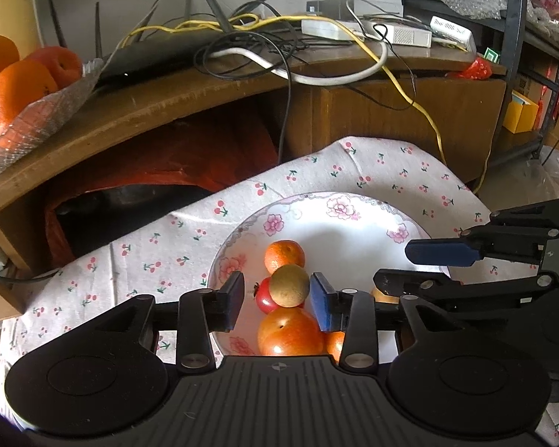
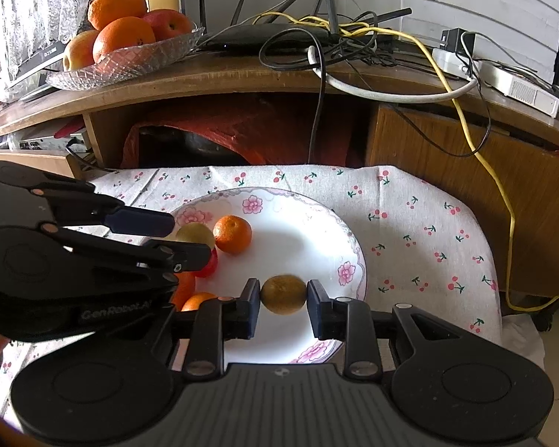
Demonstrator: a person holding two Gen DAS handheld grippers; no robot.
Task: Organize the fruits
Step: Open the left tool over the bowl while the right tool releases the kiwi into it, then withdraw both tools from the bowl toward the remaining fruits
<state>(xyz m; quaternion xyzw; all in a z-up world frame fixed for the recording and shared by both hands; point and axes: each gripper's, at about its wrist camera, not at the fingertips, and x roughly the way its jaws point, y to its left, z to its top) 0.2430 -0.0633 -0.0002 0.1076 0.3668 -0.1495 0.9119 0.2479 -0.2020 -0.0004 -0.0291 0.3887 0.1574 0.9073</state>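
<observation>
A white floral plate (image 1: 354, 238) (image 2: 302, 242) sits on a cherry-print cloth. It holds a small mandarin (image 1: 284, 255) (image 2: 232, 234), a red fruit (image 1: 264, 298), an orange-red fruit (image 1: 290, 331) and other fruit partly hidden. My left gripper (image 1: 275, 300) is open around a small brown round fruit (image 1: 290, 285); the fruit touches the right pad and a gap shows at the left pad. My right gripper (image 2: 284, 307) is shut on another brown round fruit (image 2: 284, 294) above the plate's near part.
A glass dish (image 2: 130, 59) with oranges and apples stands on the wooden desk (image 2: 242, 78) behind, left. A router and tangled cables (image 2: 335, 37) cover the desk's middle. A yellow cable (image 2: 503, 193) hangs at the right. Red plastic (image 2: 242, 126) fills the space under the desk.
</observation>
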